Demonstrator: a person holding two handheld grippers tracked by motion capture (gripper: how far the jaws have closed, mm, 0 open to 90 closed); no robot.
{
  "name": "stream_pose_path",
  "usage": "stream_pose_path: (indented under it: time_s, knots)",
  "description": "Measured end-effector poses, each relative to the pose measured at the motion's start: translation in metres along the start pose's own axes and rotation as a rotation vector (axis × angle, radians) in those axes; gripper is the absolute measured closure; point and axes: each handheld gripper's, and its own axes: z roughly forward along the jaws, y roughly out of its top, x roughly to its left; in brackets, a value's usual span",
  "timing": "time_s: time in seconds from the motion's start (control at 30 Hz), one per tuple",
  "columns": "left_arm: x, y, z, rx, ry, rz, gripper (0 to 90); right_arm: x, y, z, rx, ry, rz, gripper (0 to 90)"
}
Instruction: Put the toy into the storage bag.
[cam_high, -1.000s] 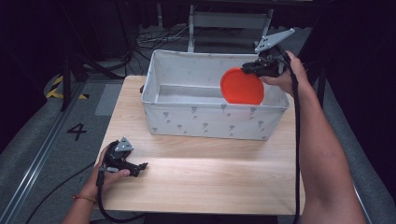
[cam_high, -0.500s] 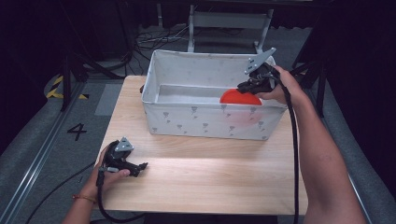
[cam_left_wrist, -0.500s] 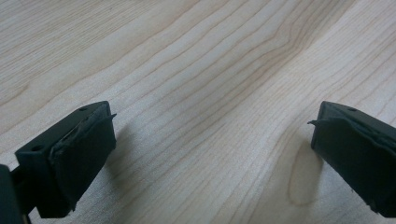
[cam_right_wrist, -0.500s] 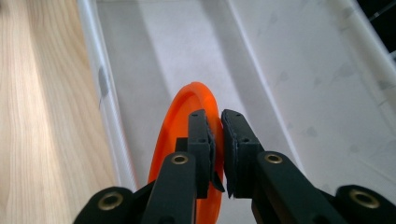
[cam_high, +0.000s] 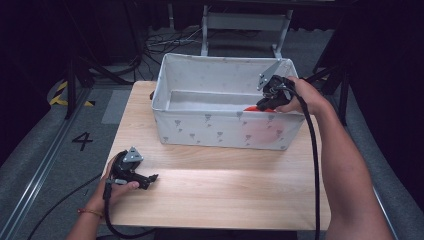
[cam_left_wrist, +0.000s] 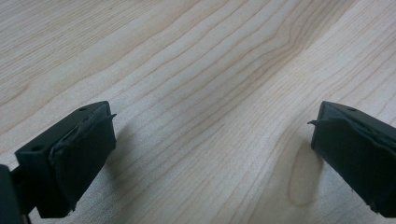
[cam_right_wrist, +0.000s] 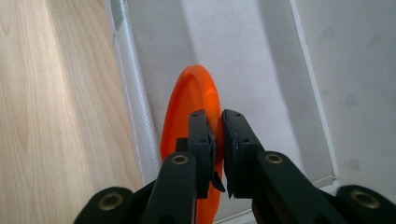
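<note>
Floor numeral "4" (cam_high: 82, 141) beside table (cam_high: 220, 190)

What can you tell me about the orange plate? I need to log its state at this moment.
The orange plate is a round, smooth, plastic-looking disc with a raised rim. It stands on edge inside the white fabric bin, close to the near wall, and glows faintly through it. The right gripper is shut on its rim. Whether it touches the bin's floor or wall cannot be told.
</note>
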Motion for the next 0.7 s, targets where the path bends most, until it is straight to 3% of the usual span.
stream_pose_path:
  time_s: [0.47,0.7]
  knots:
    - [0.000,0.000,0.000,0.000,0.000,0.000,0.2,0.000,-0.001,0.013,0.132,0.032,-0.013,82.2]
    - [0.000,0.000,0.000,0.000,0.000,0.000,0.2,-0.001,-0.002,0.016,0.169,0.009,-0.011,82.1]
